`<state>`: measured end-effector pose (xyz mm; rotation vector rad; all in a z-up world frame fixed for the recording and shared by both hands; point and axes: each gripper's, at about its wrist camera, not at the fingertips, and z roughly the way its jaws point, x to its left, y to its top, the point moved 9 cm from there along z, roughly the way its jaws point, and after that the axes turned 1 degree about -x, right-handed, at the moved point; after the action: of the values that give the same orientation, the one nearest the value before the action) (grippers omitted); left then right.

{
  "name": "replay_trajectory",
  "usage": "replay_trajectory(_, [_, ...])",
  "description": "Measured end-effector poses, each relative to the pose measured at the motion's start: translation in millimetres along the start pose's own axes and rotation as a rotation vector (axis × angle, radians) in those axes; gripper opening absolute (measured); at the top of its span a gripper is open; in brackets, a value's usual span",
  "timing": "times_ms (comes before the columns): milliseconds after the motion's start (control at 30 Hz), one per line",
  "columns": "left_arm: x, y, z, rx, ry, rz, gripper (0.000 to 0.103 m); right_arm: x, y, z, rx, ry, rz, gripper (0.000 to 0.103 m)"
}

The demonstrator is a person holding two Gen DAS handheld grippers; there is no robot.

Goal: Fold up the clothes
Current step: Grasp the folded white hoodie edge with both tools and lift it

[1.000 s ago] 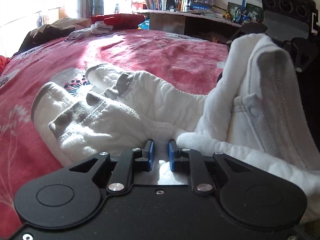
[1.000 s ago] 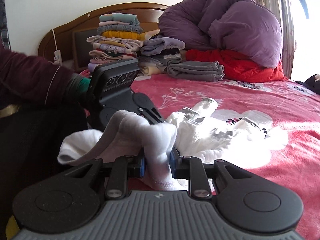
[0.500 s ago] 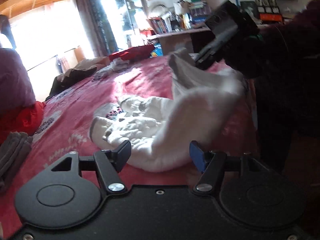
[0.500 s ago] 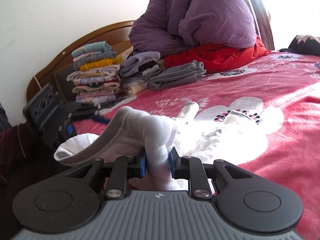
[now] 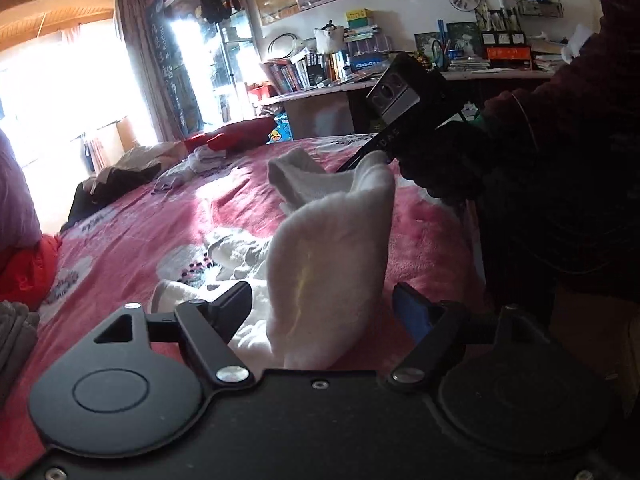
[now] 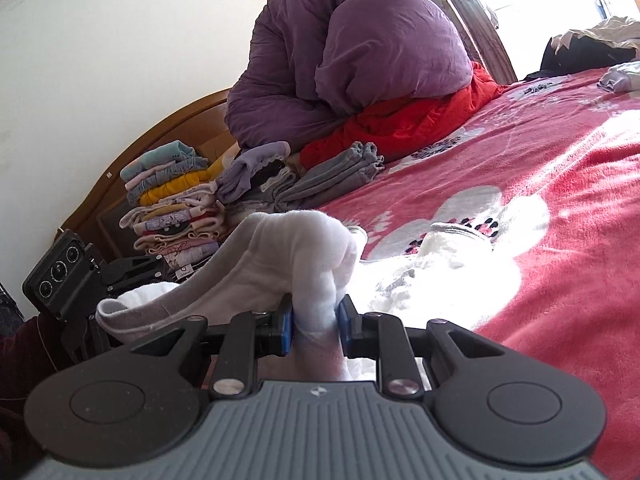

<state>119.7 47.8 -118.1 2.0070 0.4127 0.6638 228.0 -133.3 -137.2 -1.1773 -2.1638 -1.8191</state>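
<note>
Nearest, the left gripper point(image 5: 322, 306) stands spread around a raised fold of the white fleecy garment point(image 5: 332, 264), gripping nothing. The right gripper point(image 6: 314, 320) pinches its hem aloft over the pink floral blanket point(image 6: 560, 240). Judged mid-fold; next the left needs a fresh hold. Farther back sit stacked folded clothes point(image 6: 172, 204).

The white fleece garment point(image 5: 328, 264) is thick and fluffy, with a grey ribbed band point(image 6: 188, 292) along one edge. One bunched corner sits pinched between the pads of the right tool point(image 6: 314, 322), lifted off the bed point(image 6: 560, 208). From there it drapes down in a tall fold just ahead of the spread left tool point(image 5: 326, 306), its remainder crumpled on the red blanket beyond.
</note>
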Motion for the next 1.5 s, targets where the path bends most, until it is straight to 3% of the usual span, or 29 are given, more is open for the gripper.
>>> replay_trajectory(67, [2, 8, 9, -0.021, 0.0, 0.016, 0.089, 2, 1, -1, -0.001, 0.004, -0.007, 0.024])
replay_trajectory(133, [6, 7, 25, -0.016, -0.048, -0.004, 0.088, 3, 0, -2, -0.004, 0.008, -0.01, 0.024])
replay_trajectory(167, [9, 5, 34, -0.005, -0.085, -0.032, 0.079, 3, 0, -3, -0.007, 0.009, -0.007, 0.024])
replay_trajectory(200, [11, 3, 43, 0.006, -0.121, -0.061, 0.047, 2, 0, -4, -0.01, 0.009, -0.005, 0.024])
replay_trajectory(233, [20, 1, 47, -0.012, -0.129, -0.141, 0.036, 1, 1, -4, -0.014, 0.006, -0.003, 0.024])
replay_trajectory(300, [40, -4, 52, -0.063, -0.129, -0.329, 0.029, -3, 2, -6, -0.029, -0.009, 0.008, 0.024])
replay_trajectory(467, [96, -17, 65, -0.194, -0.124, -0.799, 0.026, -25, 15, -8, -0.101, -0.032, 0.097, 0.024])
replay_trajectory(833, [132, -72, 87, -0.114, -0.006, -1.26, 0.027, -73, 17, 40, -0.086, -0.073, 0.301, 0.023])
replay_trajectory(933, [142, -92, 92, -0.115, 0.023, -1.412, 0.043, -81, 18, 49, -0.088, -0.096, 0.319, 0.023])
replay_trajectory(1067, [147, -95, 87, -0.138, 0.01, -1.502, 0.048, -89, 16, 55, -0.096, -0.113, 0.351, 0.023])
replay_trajectory(1133, [149, -88, 79, -0.138, 0.031, -1.455, 0.046, -89, 15, 58, -0.091, -0.127, 0.33, 0.023])
replay_trajectory(1200, [151, -81, 70, -0.136, 0.055, -1.398, 0.031, -88, 15, 57, -0.099, -0.126, 0.324, 0.023])
replay_trajectory(1333, [149, -102, 88, -0.034, 0.086, -1.434, 0.029, -88, 13, 58, -0.111, -0.143, 0.306, 0.024])
replay_trajectory(1500, [150, -109, 89, -0.022, 0.091, -1.461, 0.03, -87, 18, 51, -0.157, -0.194, 0.287, 0.036])
